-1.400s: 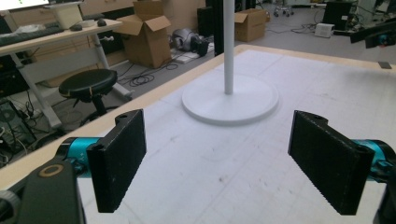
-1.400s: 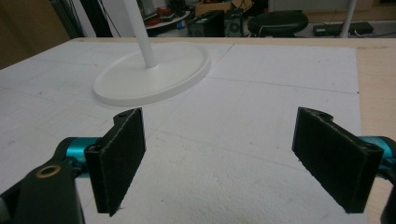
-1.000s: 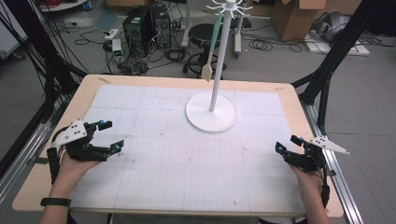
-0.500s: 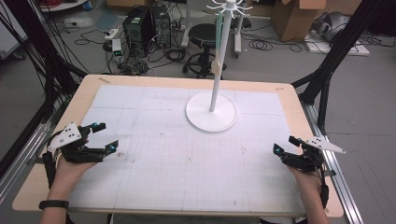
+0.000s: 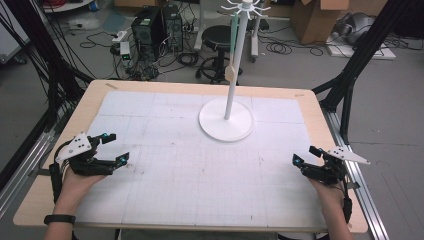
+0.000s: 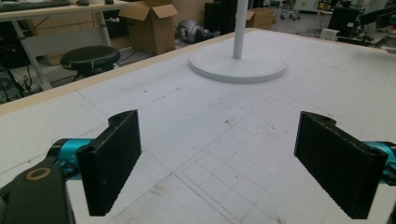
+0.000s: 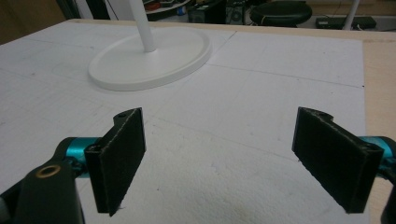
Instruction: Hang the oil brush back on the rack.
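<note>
Two claws rest low over the tabletop (image 5: 165,200). The left claw (image 5: 114,148) sits at the near left, jaws spread and empty. One white stand (image 5: 226,120) rises at the far middle, well apart from both. The right claw (image 5: 306,156), near right, gapes empty too.

A stand (image 5: 226,120) sits on the mat (image 5: 190,165) toward the table's (image 5: 35,200) far edge, a little right of centre. The left gripper (image 5: 115,148) is over the mat's near left edge, the right gripper (image 5: 306,155) over its near right edge, well apart, each nearer the person than the stand. Behind the table, on the floor, a stool (image 5: 218,37) stands beyond the stand, with boxes (image 5: 312,17) farther right.
</note>
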### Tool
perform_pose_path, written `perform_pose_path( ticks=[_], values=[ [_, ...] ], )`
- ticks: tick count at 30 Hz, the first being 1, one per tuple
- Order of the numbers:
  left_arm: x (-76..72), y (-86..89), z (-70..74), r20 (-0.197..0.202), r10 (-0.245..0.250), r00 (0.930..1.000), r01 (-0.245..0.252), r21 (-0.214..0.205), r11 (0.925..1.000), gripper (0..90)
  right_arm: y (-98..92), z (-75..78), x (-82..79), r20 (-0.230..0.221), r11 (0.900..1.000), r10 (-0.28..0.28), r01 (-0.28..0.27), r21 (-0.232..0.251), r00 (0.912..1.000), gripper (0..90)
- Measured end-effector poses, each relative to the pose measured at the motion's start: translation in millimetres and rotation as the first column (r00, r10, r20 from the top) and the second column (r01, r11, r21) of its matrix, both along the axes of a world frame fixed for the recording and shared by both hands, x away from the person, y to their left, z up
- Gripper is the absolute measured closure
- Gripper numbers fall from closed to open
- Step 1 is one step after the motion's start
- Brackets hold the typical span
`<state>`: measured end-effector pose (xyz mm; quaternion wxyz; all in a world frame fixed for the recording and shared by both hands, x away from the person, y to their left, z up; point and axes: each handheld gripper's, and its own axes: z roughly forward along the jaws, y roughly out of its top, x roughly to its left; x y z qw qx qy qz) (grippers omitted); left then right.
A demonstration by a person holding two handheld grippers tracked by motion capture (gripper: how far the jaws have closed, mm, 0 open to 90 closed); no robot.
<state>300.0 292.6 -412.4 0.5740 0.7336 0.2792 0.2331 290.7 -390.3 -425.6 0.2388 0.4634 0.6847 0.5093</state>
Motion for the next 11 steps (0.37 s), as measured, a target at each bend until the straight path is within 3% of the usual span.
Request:
perform_pose_path(
  ticks=[11],
  values=[
    [-1.8, 1.0, -1.1, 0.011, 0.018, 0.9998, -0.018, -0.002, 0.9998, 15.6, -0.2, -0.1, 0.3, 0.0, 1.0, -0.001, 0.001, 0.003, 1.0, 16.6]
  ],
)
